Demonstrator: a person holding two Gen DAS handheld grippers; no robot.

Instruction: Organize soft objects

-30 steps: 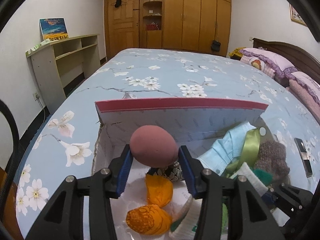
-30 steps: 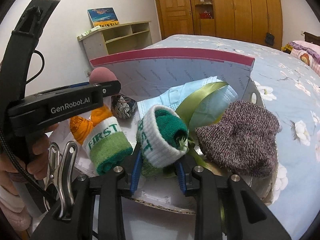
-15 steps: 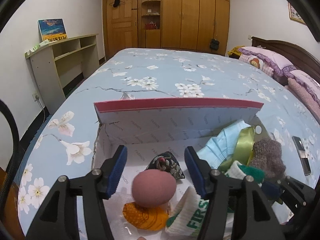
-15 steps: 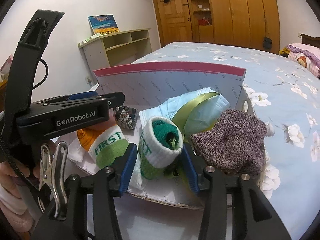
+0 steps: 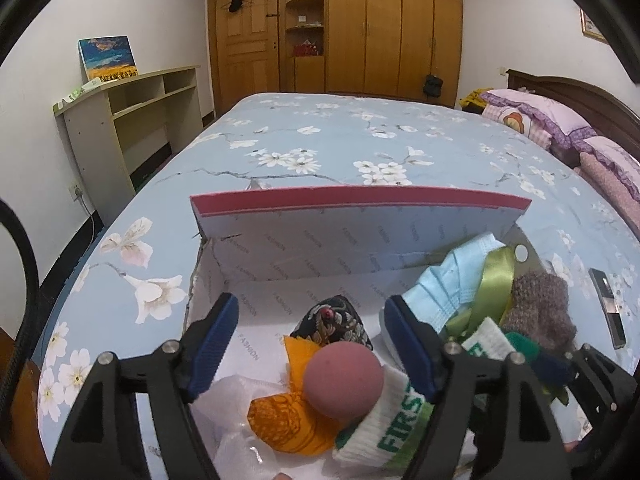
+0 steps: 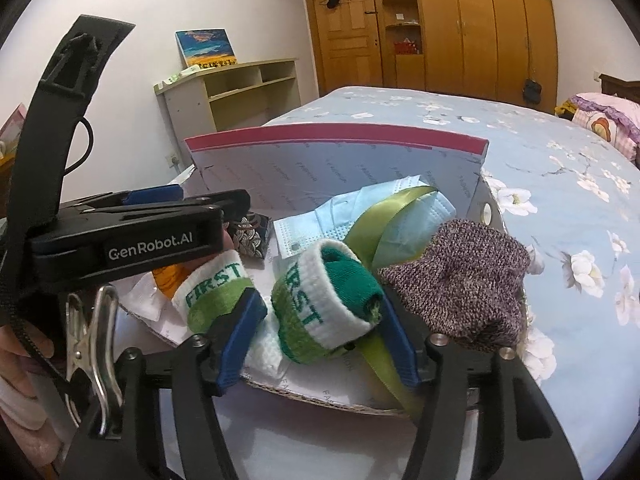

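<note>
An open cardboard box with a red rim (image 5: 360,200) sits on the flowered bed. My left gripper (image 5: 312,340) hovers over its left half with its jaws opening and nothing between them. Below it, a pink egg-shaped sponge (image 5: 342,380) lies on two orange pouches (image 5: 288,424), beside a dark patterned pouch (image 5: 334,322) and a white-green sock (image 5: 388,428). My right gripper (image 6: 320,340) is at the box's near edge, its jaws opening. A rolled white-green sock (image 6: 328,304) rests in the box between its pads, no longer squeezed.
The box's right half holds a blue face mask (image 6: 360,216), a green ribbon (image 6: 384,216) and a brown knitted sock (image 6: 460,280). A dark phone (image 5: 608,308) lies on the bed to the right of the box. Pillows are at the far right, and a shelf unit stands on the left.
Both pairs of jaws have widened. The pink sponge dropped from the left gripper's pads onto the orange pouches. The right pads came off the rolled sock, which settled in the box.
</note>
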